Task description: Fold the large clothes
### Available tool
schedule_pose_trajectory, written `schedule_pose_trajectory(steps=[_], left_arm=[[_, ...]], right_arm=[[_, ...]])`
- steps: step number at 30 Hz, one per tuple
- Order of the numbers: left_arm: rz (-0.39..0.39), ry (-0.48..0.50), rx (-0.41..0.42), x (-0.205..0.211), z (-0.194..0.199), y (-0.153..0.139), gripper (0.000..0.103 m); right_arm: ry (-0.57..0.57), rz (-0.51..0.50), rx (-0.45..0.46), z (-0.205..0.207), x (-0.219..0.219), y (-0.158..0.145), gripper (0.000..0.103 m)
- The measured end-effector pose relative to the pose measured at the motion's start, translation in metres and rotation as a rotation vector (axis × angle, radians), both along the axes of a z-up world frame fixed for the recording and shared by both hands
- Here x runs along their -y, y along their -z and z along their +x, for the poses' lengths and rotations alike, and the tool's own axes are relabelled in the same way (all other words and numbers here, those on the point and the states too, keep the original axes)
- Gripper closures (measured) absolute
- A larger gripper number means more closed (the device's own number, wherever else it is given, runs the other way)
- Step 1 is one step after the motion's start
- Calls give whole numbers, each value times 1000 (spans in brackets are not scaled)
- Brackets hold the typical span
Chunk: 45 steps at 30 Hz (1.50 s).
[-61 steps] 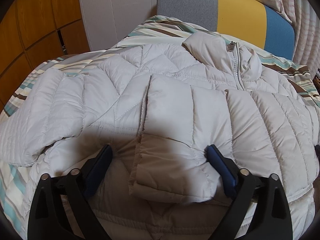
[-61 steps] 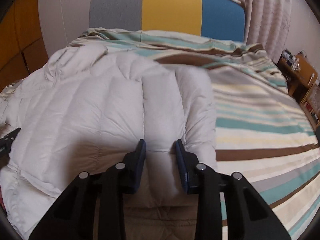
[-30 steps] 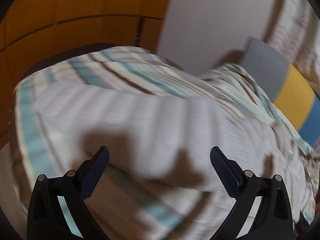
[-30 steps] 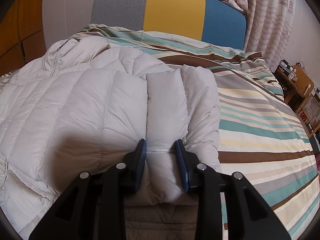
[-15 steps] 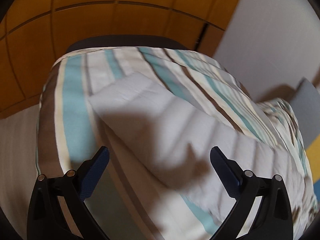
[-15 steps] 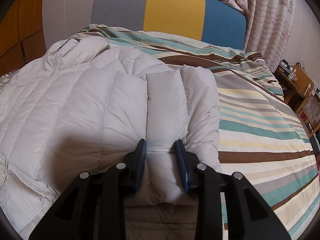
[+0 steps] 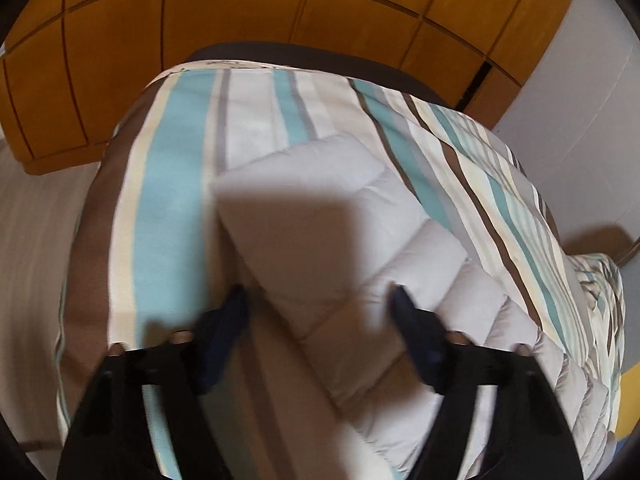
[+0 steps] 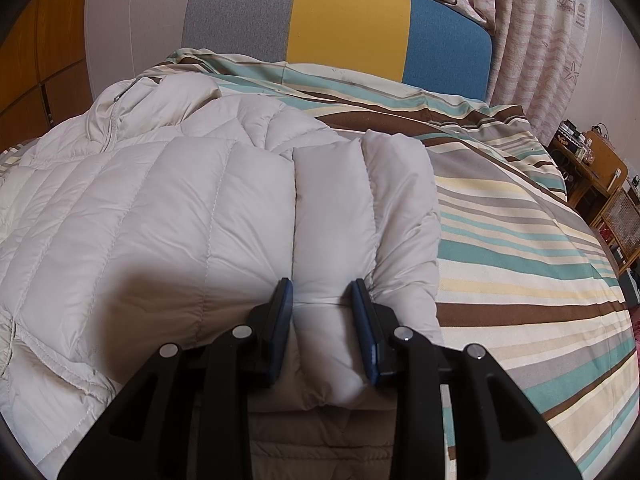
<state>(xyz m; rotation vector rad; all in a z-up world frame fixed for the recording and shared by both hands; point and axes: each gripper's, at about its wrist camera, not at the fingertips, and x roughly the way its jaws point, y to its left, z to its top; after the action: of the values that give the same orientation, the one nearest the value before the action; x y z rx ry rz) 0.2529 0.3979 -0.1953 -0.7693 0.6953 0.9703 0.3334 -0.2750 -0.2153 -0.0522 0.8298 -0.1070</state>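
Note:
A pale grey quilted puffer jacket (image 8: 168, 216) lies front-up on a striped bed cover (image 8: 520, 248). My right gripper (image 8: 323, 300) is shut on the folded-in right sleeve (image 8: 332, 208), its blue pads pressing the padding on both sides. In the left wrist view the other sleeve (image 7: 344, 216) lies stretched out over the bed's left corner, its cuff end far from me. My left gripper (image 7: 320, 304) is open and straddles this sleeve, one finger at each side; the fingers are blurred.
An orange wooden wardrobe (image 7: 240, 12) stands past the bed's left corner, with floor (image 7: 36, 216) below. A grey, yellow and blue headboard (image 8: 344, 24) is at the back. Curtains (image 8: 540, 40) and a wooden shelf unit (image 8: 600, 184) stand to the right.
My left gripper swung left from the jacket's front to the outstretched left sleeve, came down over it and narrowed its opening. My right gripper has held still on the folded sleeve.

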Motion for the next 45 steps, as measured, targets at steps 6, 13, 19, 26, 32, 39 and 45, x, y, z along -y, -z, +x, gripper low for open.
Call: schedule_pose_trajectory(steps=[6, 13, 19, 26, 32, 39, 45], left_arm=[[57, 16, -35, 10, 14, 4, 79], [104, 34, 29, 26, 9, -11, 92], [197, 64, 108, 50, 6, -41, 92], [348, 223, 156, 98, 20, -79, 92], [434, 394, 187, 149, 35, -100, 92], [535, 569, 164, 212, 49, -108, 92], [619, 701, 148, 271, 52, -104, 92]], right_arm=[[0, -1, 1, 0, 0, 0, 73], [0, -3, 1, 1, 0, 0, 73], [0, -4, 2, 0, 0, 0, 73], [0, -4, 3, 0, 0, 0, 73], [0, -3, 4, 0, 0, 0, 73], [0, 3, 6, 0, -1, 0, 73], [0, 3, 7, 0, -1, 0, 73]])
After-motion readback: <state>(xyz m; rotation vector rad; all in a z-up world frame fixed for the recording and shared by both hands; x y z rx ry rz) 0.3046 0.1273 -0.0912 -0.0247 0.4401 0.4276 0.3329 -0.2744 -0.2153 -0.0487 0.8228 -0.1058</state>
